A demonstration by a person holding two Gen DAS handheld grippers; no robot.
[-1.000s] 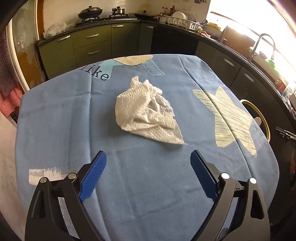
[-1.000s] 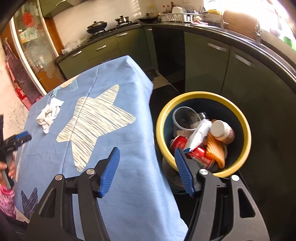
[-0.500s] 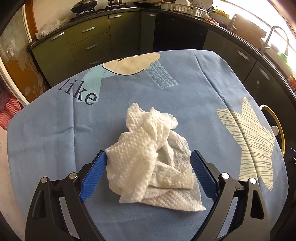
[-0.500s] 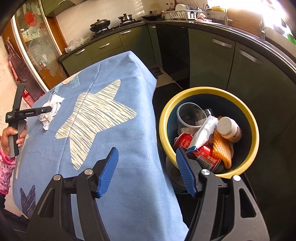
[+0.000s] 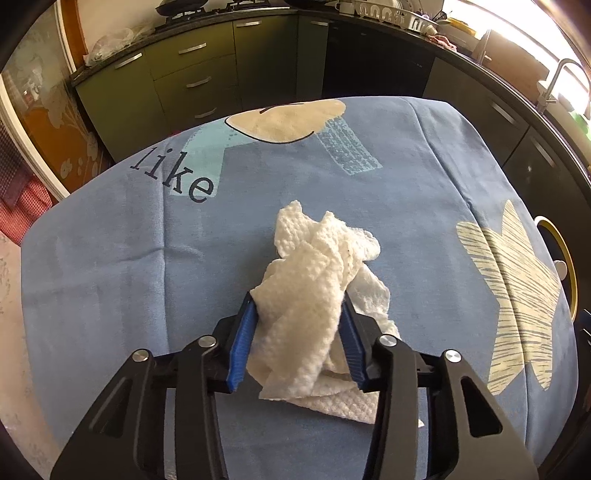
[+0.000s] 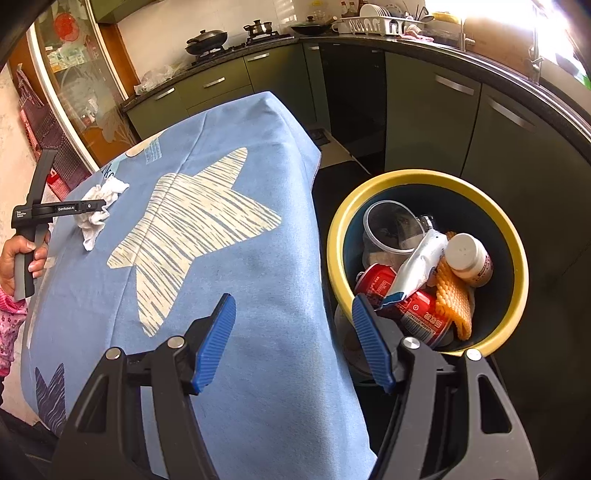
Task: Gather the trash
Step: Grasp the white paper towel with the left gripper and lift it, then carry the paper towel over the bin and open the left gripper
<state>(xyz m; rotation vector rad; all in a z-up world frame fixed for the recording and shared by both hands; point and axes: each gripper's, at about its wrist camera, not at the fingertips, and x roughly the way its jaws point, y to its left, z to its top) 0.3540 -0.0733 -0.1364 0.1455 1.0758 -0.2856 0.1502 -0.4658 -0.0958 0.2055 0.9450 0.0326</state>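
A kitchen with dark green cabinets (image 5: 177, 74) and a dark counter wraps around the far side, a stove with pans at the far left and a dish rack (image 6: 384, 22) toward the far right. In front of it stands a table under a soft blue cloth (image 5: 110, 277) printed with pale striped stars and the word "like". Off the table's right edge, low on the floor, sits a round bin (image 6: 517, 258) with a yellow rim and dark inside, already holding red cans, a clear plastic cup, a white pill bottle, a squeezed tube and an orange mesh sleeve.

The crumpled paper towel (image 5: 314, 295) lies on the cloth toward the table's near left, white, embossed and limp, bunched into a rough heap that runs away from the camera. The left gripper (image 5: 299, 332) is right on it: the jaws are closing, with the ribbed blue pads on the wad's two sides and the paper bulging up between them. A loose flap spreads flat on the cloth at the near right of the pads and may trail when lifted.

The bin lies well to the right of this grip, across the large star, so the carry must sweep rightward past the table edge. The right gripper (image 6: 291, 339) hangs over that edge beside the bin, jaws apart and empty; it is nearer the bin but far from the towel.
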